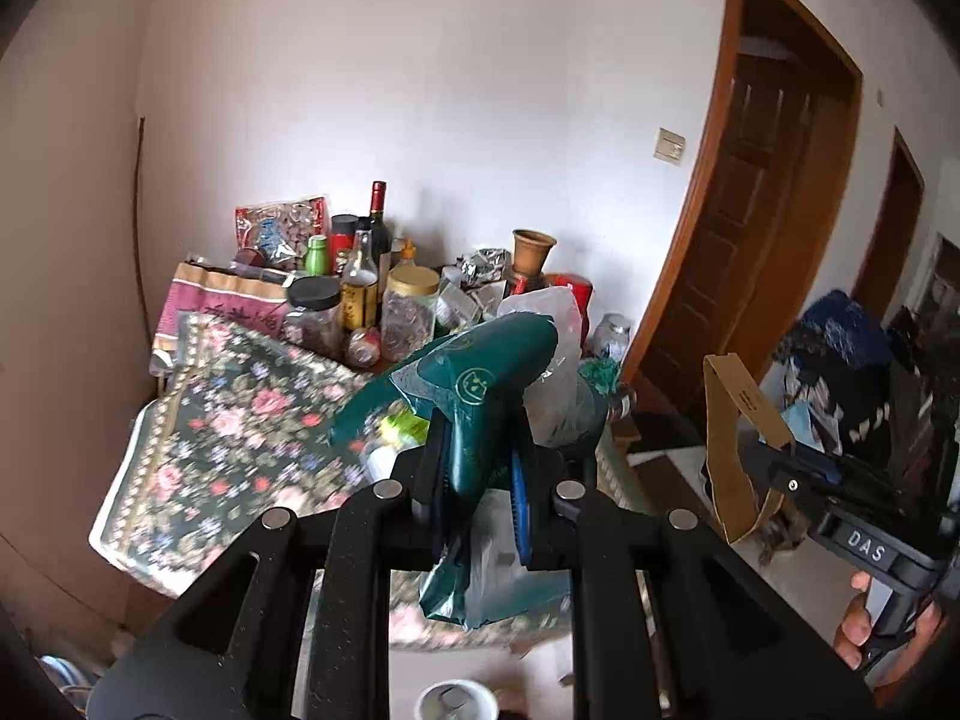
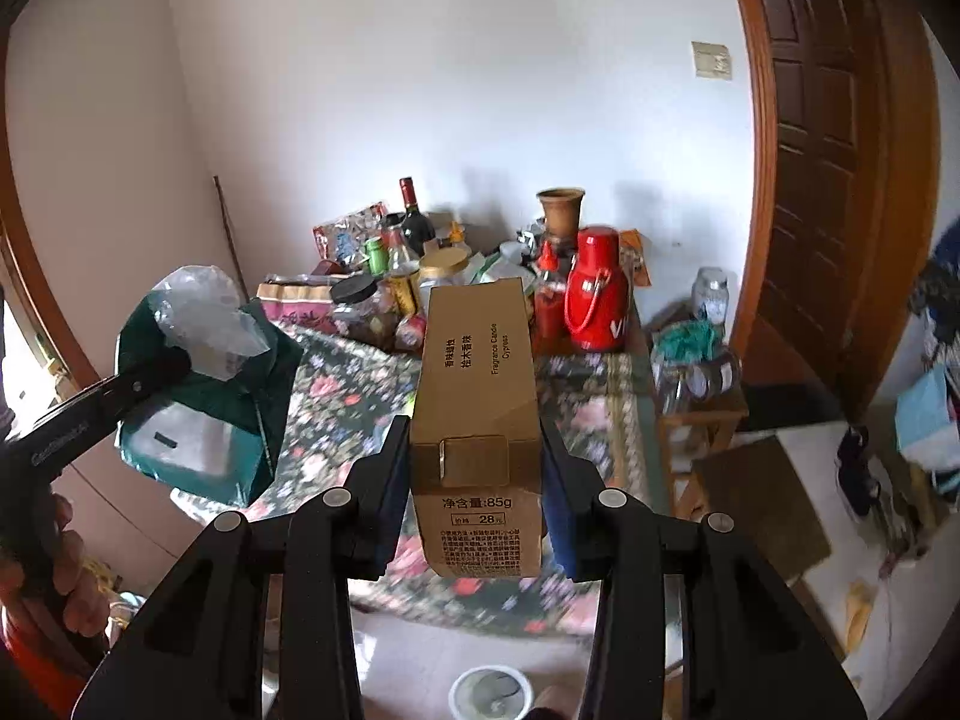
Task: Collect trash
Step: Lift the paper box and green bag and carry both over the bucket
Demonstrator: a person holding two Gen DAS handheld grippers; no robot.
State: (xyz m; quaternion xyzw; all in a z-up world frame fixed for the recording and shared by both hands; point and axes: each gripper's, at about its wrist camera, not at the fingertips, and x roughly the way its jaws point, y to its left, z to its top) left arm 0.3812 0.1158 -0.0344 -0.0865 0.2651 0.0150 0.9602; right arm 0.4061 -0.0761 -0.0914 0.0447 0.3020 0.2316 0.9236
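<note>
My left gripper [image 1: 480, 456] is shut on a green plastic bag [image 1: 480, 378] with clear plastic bunched at its top, held in the air in front of the table. From the right wrist view the same green bag [image 2: 198, 414] hangs at the left from that gripper [image 2: 180, 363]. My right gripper [image 2: 477, 462] is shut on a brown cardboard candle box [image 2: 477, 396], upright between the blue pads. In the left wrist view the box [image 1: 735, 444] shows at the right, clamped in the right gripper [image 1: 762, 465], with a hand below.
A table with a floral cloth [image 1: 240, 420] stands against the white wall, its far end crowded with bottles and jars [image 1: 360, 294]. A red flask [image 2: 597, 294] and clay vase [image 2: 561, 210] stand there too. A wooden door [image 2: 822, 168] is right. A white cup [image 2: 492, 693] sits below.
</note>
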